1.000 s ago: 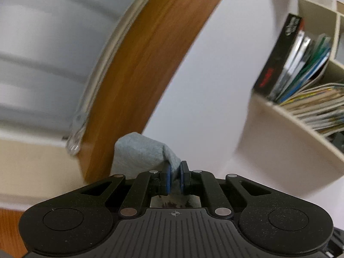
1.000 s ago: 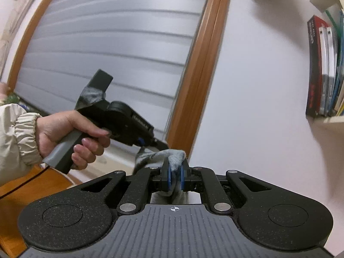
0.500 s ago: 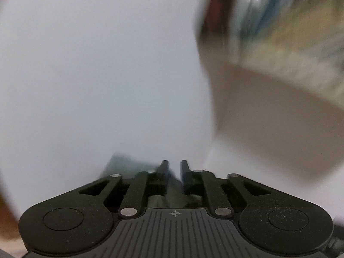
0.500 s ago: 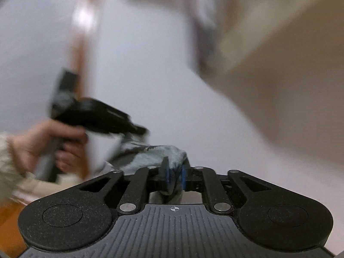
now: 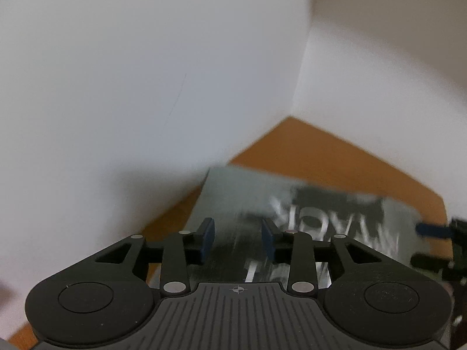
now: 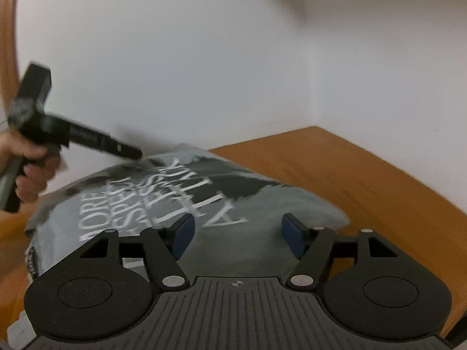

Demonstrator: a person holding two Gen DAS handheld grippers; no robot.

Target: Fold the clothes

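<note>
Grey printed T-shirt lying on the wooden table in the white corner; left gripper spread wide, gripping nothing; right gripper likewise agape above the shirt; no containers visible.

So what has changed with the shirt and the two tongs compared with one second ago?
Both tongs, left and right, were shut on the grey shirt and held it up in the air. They came down and opened, and the shirt now lies on the wooden table. The person's hand still holds the left tongs.
</note>
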